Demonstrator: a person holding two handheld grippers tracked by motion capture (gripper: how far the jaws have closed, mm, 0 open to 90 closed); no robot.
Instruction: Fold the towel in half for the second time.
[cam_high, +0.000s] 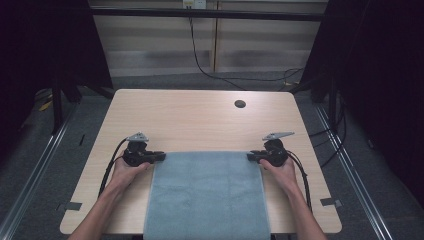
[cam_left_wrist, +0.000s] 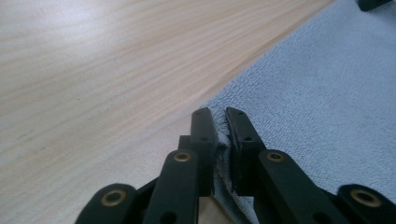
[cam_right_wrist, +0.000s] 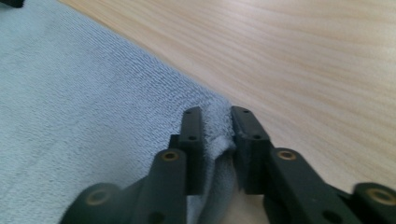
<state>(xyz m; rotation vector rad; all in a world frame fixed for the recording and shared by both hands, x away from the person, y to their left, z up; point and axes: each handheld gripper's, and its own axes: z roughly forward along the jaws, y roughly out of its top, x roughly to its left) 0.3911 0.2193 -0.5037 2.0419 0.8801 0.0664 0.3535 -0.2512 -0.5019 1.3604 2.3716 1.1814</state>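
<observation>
Dark curtains and a grey floor ring our pale wooden desk (cam_high: 200, 117), and on it a blue-grey towel (cam_high: 207, 195) lies flat from the middle to the near edge, where it hangs over. We judge the step to be a fold or a lift by its two far corners. The left gripper (cam_high: 159, 156) pinches the far left corner and the right gripper (cam_high: 251, 156) the far right, jaws pressed on cloth, so we should raise both hands level and together, keeping that far hem taut.
</observation>
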